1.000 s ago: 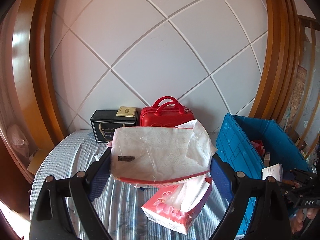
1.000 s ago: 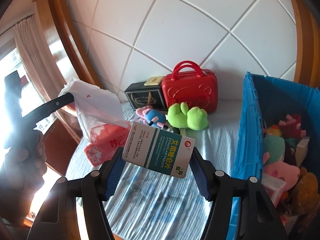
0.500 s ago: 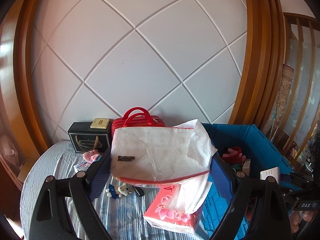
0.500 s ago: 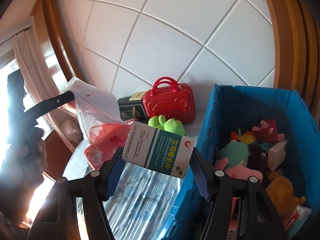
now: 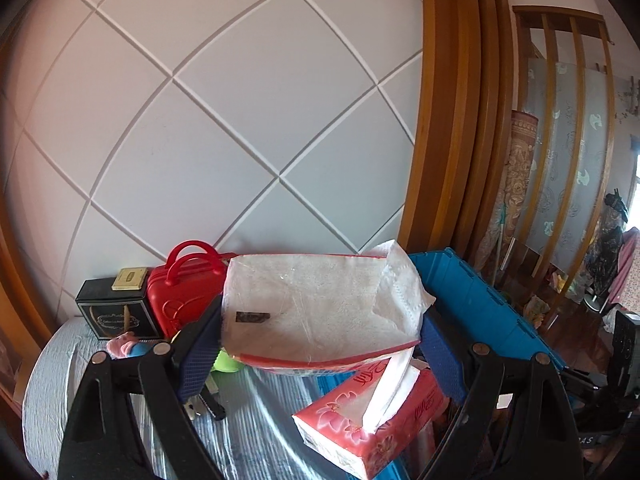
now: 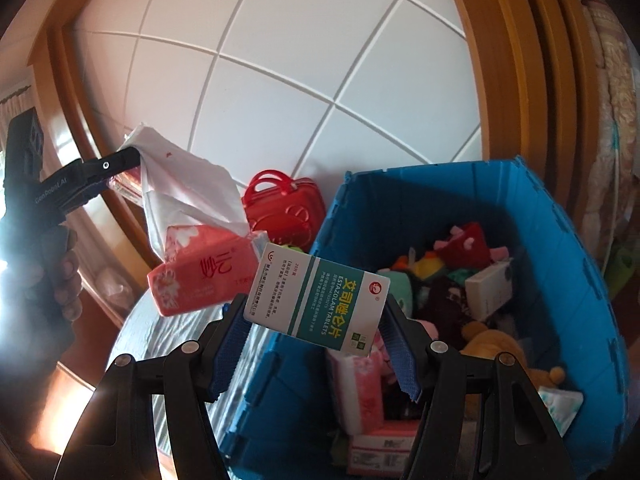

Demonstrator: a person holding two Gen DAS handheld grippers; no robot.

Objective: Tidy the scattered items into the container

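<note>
My right gripper (image 6: 316,340) clamps tablet box (image 6: 316,300), long axis crosswise, hanging over near-left rim of blue crate (image 6: 560,248); drop lies straight below. My left gripper (image 5: 320,344) clamps tissue wrapper (image 5: 312,312), pink tissue pack (image 5: 372,420) dangling left of crate, farther off.

Between the right gripper (image 6: 316,344) fingers sits the tablet box (image 6: 318,306), the bin (image 6: 560,248) ahead-right, the suitcase (image 6: 286,210) ahead-left

Black-armed tongs (image 6: 316,344), blue ribbed pads (image 6: 396,344), silver screws, white "GenRobot.AI" lettering.
</note>
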